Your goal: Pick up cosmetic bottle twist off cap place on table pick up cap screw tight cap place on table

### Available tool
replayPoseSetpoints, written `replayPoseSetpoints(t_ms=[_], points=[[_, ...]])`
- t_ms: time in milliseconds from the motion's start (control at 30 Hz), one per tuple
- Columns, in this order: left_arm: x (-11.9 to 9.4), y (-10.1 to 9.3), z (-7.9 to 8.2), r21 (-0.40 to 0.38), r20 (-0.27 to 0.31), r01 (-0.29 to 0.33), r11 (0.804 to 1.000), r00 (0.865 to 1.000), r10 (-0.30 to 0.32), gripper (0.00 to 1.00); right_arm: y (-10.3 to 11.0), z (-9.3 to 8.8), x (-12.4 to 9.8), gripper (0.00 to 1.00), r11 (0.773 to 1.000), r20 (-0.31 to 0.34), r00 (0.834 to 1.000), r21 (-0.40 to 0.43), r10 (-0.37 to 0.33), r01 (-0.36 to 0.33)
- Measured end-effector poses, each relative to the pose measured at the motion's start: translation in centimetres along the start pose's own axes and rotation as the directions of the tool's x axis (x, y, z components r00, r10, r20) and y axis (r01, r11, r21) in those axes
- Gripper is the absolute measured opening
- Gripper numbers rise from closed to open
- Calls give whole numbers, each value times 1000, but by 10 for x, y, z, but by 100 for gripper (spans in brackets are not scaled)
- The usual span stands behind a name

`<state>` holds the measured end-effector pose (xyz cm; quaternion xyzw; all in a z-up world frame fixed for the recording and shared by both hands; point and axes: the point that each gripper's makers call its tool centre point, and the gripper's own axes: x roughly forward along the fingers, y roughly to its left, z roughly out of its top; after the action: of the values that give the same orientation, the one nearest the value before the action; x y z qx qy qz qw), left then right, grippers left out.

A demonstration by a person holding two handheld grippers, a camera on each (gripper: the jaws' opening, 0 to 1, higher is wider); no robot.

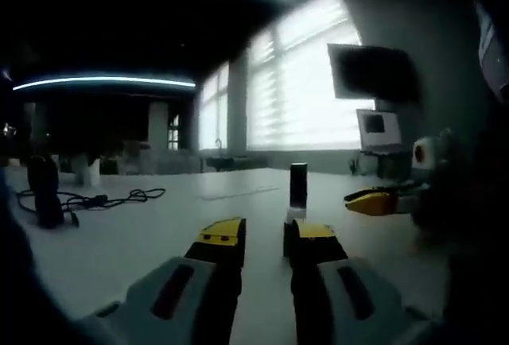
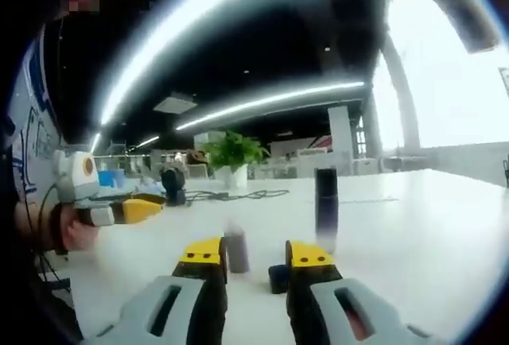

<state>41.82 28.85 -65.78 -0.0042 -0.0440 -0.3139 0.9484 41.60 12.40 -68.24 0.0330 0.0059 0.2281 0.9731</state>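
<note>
White surface point(image 1: 119, 242): one dark bottle point(image 1: 298, 188) standing upright with a pale base, just beyond the left tool point(image 1: 264, 238), whose jaws are parted and empty. Right tool point(image 2: 254, 256): jaws parted, empty; a small grey cap point(image 2: 235, 251) stands blurred between its tips, bottle beyond. Black cable point(image 1: 103, 199) lies far left; potted plant point(image 2: 232, 156) behind

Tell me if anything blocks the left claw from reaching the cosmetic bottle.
Nothing visible does. Bare table lies between the left claw and the upright cosmetic bottle just ahead. The right claw hangs off to the side, clear of that path.
</note>
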Motion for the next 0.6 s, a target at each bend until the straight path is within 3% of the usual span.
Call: replayPoseSetpoints(t_ms=[100,233,600], points=[[-9,2,3,-90,23,-31,996,999,33,11,4,4,-9,23,1000,3,1000,-20,-11,12],[-21,6,-10,-26,-33,-68,997,997,67,13,10,9,-21,23,999,7,1000,-47,-19,20],[-38,3,-18,-28,-47,-71,997,996,70,21,7,2,-36,27,996,4,999,-67,-53,53]])
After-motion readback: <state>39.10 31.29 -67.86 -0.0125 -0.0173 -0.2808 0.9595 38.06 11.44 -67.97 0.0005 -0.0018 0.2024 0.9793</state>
